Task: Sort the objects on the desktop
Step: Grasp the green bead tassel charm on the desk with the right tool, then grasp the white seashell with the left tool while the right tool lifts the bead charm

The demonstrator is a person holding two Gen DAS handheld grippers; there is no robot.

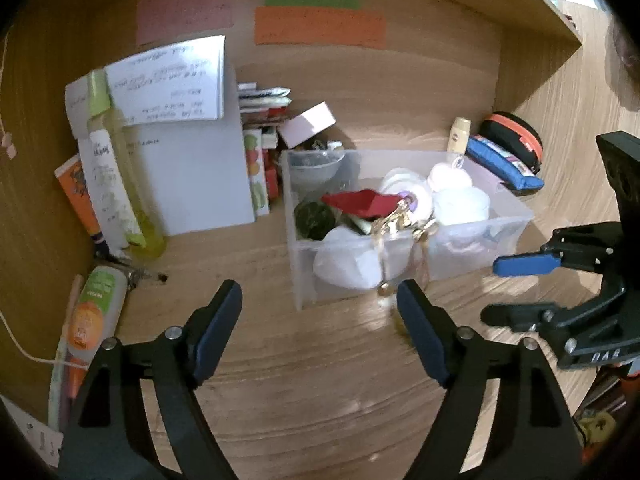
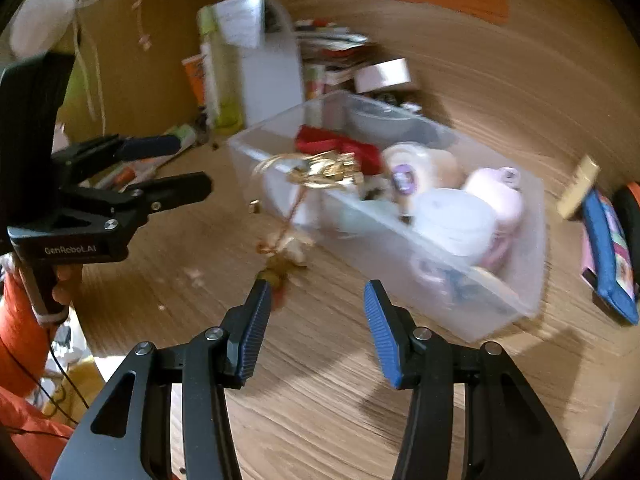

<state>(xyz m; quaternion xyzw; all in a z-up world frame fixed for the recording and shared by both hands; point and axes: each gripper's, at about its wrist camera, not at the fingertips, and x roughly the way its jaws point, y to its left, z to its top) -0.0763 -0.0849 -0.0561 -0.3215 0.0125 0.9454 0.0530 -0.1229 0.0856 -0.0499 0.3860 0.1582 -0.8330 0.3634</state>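
Observation:
A clear plastic bin [image 1: 472, 248] [image 2: 516, 280] stands on the wooden desk, filled with white round cases, a red item [image 1: 362, 202] and a dark green ball [image 1: 314, 220]. A gold chain ornament [image 1: 394, 222] [image 2: 324, 170] hangs over the bin's front rim, its tassel end down on the desk [image 2: 280, 268]. My left gripper [image 1: 320, 304] is open and empty, in front of the bin. My right gripper [image 2: 316, 300] is open and empty, just in front of the tassel; it also shows in the left wrist view [image 1: 504, 292].
Tubes and bottles [image 1: 116, 184] and a white notebook [image 1: 192, 176] lean against the left wall. Books and a pink box [image 1: 306, 124] lie behind the bin. A blue pouch [image 1: 500, 162] [image 2: 610, 256] and black-orange case [image 1: 516, 136] sit right of the bin.

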